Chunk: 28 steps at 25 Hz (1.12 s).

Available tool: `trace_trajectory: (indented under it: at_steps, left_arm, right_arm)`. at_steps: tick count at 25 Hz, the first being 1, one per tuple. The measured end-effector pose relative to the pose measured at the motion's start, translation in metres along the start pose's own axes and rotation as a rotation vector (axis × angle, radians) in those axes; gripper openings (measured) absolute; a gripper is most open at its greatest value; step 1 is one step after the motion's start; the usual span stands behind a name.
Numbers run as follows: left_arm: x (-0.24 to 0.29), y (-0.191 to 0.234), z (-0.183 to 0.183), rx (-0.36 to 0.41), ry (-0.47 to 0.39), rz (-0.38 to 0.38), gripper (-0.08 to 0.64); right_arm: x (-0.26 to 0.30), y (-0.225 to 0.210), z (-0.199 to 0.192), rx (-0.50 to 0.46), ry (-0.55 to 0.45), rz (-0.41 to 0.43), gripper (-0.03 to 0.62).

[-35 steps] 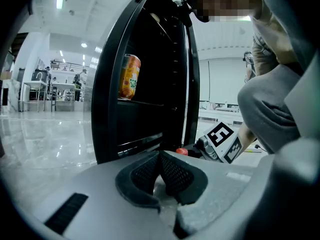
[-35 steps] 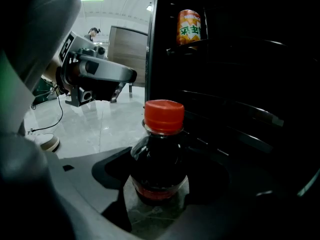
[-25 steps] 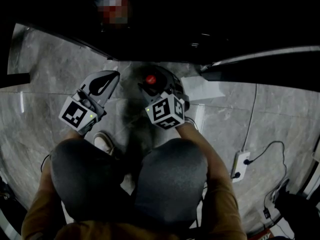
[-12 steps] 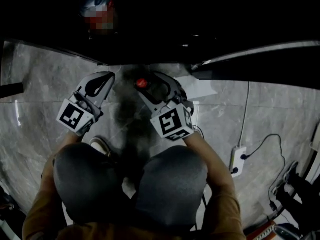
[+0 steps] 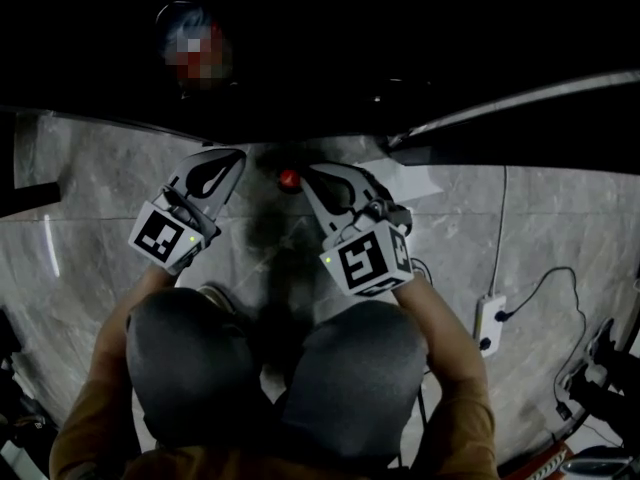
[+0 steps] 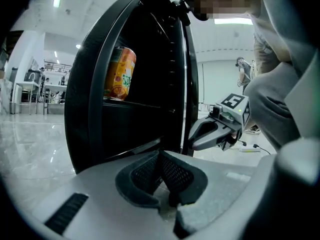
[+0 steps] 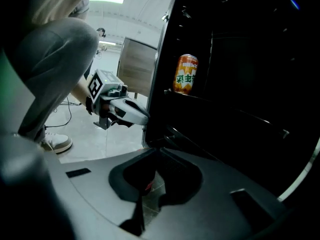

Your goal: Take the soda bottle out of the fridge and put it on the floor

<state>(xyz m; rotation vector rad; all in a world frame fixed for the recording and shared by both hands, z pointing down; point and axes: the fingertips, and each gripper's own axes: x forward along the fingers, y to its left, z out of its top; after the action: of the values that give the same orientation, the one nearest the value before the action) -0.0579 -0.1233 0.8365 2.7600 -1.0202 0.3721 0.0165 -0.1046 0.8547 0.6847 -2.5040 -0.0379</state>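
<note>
Head view: my right gripper [image 5: 312, 174], jaws just closed on nothing, has lifted off the soda bottle [image 5: 289, 180], now standing on the floor [image 5: 90, 188]; placement looks done.
Left gripper view: left gripper [image 6: 160, 155] pressed together, empty; bottle hidden.
Right gripper view: only a red glimpse beneath the tongs.

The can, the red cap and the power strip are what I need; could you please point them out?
can [image 6: 120, 74]: left gripper view, its label.
cap [image 5: 289, 179]: head view, its top.
power strip [image 5: 489, 320]: head view, its casing.
</note>
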Motion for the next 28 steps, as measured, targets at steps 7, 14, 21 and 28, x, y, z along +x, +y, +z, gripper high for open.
trace_trajectory:
  at_steps: [7,14,21,28]
  left_arm:
    - [0.005,-0.002,0.01,0.0,-0.027,-0.004,0.002]
    - [0.006,-0.011,0.038,0.005,-0.052,-0.049,0.002]
    - [-0.009,-0.023,0.085,0.003,-0.026,-0.048,0.002]
    - [-0.029,-0.052,0.157,-0.002,-0.007,-0.052,0.002]
  right_arm:
    - [-0.001,-0.025,0.02,0.053,-0.045,-0.036,0.002]
    - [-0.007,-0.033,0.032,-0.011,-0.014,-0.048,0.002]
    - [-0.022,-0.036,0.078,-0.058,0.013,-0.074,0.0]
    - [-0.08,-0.057,0.152,0.071,-0.024,-0.169,0.0]
